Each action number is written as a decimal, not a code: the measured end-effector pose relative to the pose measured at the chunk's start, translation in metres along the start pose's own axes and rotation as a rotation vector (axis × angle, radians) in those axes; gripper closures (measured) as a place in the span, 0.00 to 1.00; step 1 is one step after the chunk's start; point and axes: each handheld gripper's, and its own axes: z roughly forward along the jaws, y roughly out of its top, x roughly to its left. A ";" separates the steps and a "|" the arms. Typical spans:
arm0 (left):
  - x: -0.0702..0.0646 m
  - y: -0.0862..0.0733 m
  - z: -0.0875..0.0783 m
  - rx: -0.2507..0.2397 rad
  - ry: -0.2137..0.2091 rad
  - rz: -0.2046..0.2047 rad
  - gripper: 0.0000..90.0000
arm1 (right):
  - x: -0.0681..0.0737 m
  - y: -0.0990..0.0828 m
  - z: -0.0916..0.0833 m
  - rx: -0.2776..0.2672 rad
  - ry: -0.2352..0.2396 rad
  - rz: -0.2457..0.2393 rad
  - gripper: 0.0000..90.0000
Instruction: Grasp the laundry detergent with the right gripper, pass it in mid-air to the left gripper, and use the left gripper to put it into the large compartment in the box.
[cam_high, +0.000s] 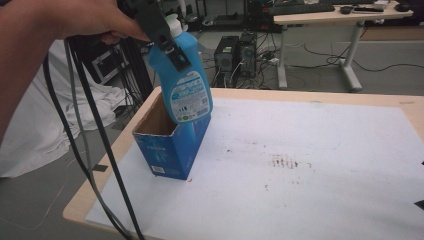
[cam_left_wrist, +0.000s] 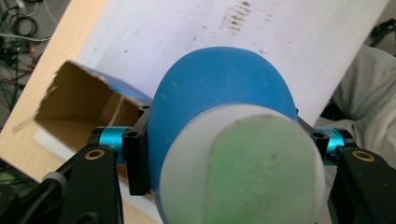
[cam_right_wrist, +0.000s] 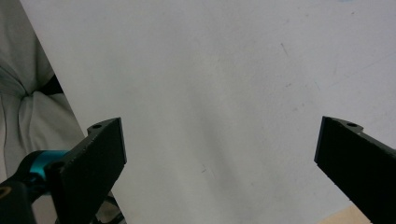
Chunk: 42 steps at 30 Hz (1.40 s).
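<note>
A blue bottle (cam_high: 184, 82) with a white cap and a printed label hangs tilted over the table's left side. My left gripper (cam_high: 167, 42) is shut on its upper body, just below the cap. The bottle's base is at the far rim of an open-topped blue cardboard box (cam_high: 170, 147) standing on the white mat (cam_high: 300, 165). In the left gripper view the bottle (cam_left_wrist: 219, 93) sits between the jaws of my left gripper (cam_left_wrist: 224, 144), and the box's brown inside (cam_left_wrist: 79, 102) lies below it. My right gripper (cam_right_wrist: 224, 140) is open over the bare mat (cam_right_wrist: 210, 70), holding nothing.
The table's wooden edge (cam_high: 107, 165) runs close to the box's left side. Black cables (cam_high: 100, 140) trail from my left hand past that edge. White cloth (cam_high: 35, 125) lies on the floor to the left. Dark stains (cam_high: 285, 162) mark the mat's middle.
</note>
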 end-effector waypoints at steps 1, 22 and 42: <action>0.003 -0.003 -0.001 -0.002 0.005 -0.008 0.42 | 0.001 0.000 0.001 0.002 0.001 0.001 0.01; 0.055 -0.049 -0.014 -0.020 0.025 -0.114 0.42 | -0.006 0.006 0.019 0.030 0.035 0.035 0.01; 0.070 -0.061 0.015 -0.021 0.000 -0.062 0.42 | -0.012 0.010 0.024 0.034 0.054 0.056 0.01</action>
